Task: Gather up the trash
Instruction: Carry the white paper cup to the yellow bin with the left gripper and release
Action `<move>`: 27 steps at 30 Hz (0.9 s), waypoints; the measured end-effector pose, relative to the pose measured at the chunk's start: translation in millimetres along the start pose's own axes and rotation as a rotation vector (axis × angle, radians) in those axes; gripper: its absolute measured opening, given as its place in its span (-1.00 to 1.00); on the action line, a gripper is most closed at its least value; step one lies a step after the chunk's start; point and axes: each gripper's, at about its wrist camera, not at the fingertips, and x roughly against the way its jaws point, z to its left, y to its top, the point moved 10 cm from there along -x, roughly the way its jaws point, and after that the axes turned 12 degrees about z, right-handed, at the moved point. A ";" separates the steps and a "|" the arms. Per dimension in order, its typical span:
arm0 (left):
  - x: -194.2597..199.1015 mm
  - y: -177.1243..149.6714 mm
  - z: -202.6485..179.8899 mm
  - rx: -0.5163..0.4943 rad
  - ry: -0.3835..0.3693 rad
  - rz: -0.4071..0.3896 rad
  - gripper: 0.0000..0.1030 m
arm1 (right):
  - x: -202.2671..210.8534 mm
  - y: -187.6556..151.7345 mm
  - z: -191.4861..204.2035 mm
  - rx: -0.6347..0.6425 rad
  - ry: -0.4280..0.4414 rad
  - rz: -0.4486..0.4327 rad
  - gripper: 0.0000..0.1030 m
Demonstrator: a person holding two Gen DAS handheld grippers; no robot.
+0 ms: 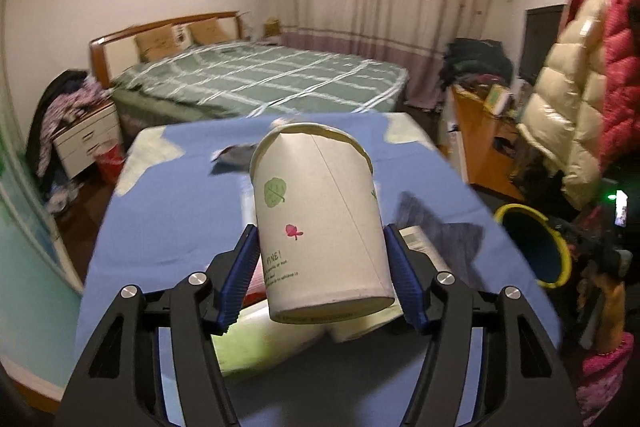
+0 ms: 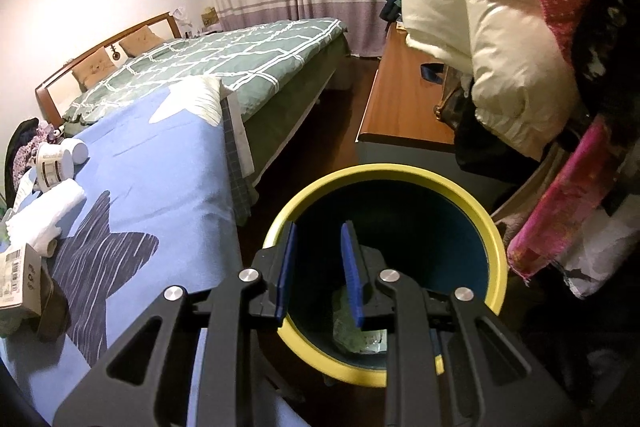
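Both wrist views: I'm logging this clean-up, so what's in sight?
paper cup: one, white, between the left jaws.
bin: one, yellow rim, dark inside, beside the blue bedspread.
blue bedspread: one, star-patterned, under the litter.
tubs: two, white, far on the bedspread.
cardboard box: one, pale, bedspread edge.
green bed: one, behind.
left gripper: gripping the cup.
right gripper: jaws empty, over the bin.
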 end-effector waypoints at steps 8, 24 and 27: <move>-14.2 23.8 -97.8 -0.132 -0.146 0.008 0.21 | 15.5 -2.9 -23.3 -0.027 -0.001 -0.032 -0.45; -141.6 5.0 -338.3 -0.398 -0.383 0.284 0.21 | 42.1 -34.9 -99.0 -0.123 -0.075 -0.059 -0.26; -164.0 -1.4 -370.0 -0.427 -0.399 0.338 0.22 | 43.5 -39.5 -109.1 -0.137 -0.081 -0.058 -0.24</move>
